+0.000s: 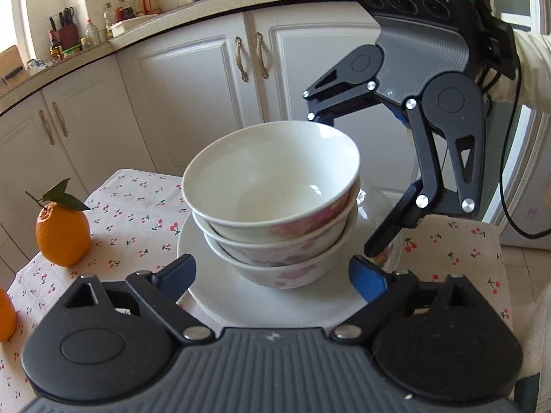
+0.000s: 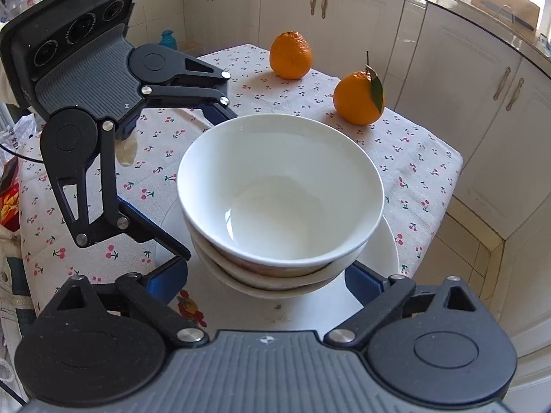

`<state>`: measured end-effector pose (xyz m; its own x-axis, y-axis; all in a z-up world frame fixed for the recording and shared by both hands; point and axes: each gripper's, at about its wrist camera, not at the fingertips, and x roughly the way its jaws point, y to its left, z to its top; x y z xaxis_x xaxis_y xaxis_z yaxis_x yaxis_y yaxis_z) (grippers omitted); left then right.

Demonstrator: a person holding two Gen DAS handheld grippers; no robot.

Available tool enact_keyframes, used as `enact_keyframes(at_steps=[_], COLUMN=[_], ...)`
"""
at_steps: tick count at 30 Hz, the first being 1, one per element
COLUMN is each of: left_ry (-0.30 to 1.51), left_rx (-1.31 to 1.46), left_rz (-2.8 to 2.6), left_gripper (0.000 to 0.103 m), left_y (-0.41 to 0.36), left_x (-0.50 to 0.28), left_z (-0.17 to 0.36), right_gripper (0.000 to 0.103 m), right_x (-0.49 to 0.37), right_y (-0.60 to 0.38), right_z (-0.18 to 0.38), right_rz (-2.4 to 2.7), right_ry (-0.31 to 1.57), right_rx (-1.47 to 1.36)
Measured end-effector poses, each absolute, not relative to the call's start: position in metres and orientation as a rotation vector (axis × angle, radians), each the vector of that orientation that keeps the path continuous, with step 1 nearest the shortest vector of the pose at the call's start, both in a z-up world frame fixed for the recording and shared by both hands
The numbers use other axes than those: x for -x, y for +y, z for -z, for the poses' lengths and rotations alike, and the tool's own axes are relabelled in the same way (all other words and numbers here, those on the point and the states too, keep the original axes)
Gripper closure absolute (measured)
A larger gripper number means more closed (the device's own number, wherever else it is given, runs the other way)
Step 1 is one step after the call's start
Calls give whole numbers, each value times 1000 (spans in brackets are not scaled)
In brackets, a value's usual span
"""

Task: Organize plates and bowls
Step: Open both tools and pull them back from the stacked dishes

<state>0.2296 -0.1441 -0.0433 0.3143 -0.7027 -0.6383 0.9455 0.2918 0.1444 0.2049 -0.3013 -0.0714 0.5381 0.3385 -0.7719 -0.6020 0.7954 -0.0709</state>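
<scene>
Left fingers: the left gripper [image 1: 272, 272] is standing wide open, its blue pads [image 1: 366, 280] flanking the lowest bowl of the stack with a gap showing on each side; it is gripping nothing.
Right fingers: the right gripper [image 2: 267, 277] is likewise spread wide, one pad [image 2: 168, 277] on either side of the stack's base and clear of the china; nothing is held.
Between the fingers: the stack of bowls [image 1: 275, 203], three nested, white inside with pink flowers outside, is sitting between both pairs of fingers, which are facing each other across it.
Why so placed: judged, the bowls are nested to take one footprint, and the open jaws suggest the stack is standing on its own weight.
Under the fingers: the white plate [image 1: 220, 296] is carrying the stack, its rim reaching out below both grippers' fingertips; a second plate seems to lie beneath it, but this cannot be told for certain.
Tilt: the top bowl is sitting slightly askew in the one below; judged, a nudge from a pad could rock it.
Beyond the fingers: the cherry-print tablecloth [image 1: 137, 213] is covering a small table under the plate.
Further out: two oranges [image 2: 360, 98] are resting well apart from the stack, beyond the left gripper's side.
Task status: judged, stacking looks complete or nearly so.
</scene>
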Motion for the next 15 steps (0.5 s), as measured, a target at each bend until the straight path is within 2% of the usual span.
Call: enact_keyframes(at_steps=[4, 7, 15], left_ry=[457, 420, 519], left_rx=[-468, -376, -211], left_rz=[1051, 900, 518], left_gripper=[0, 0, 0], left_y=[-121, -106, -86], left_x=[-200, -174, -135], left_z=[33, 24, -3], right_gripper=[0, 0, 0], right_x=[-179, -160, -117], right_y=[-292, -284, -264], right_z=[62, 57, 45], right_rz=[-426, -264, 164], right_ry=[822, 831, 781], right_rx=[339, 273, -16])
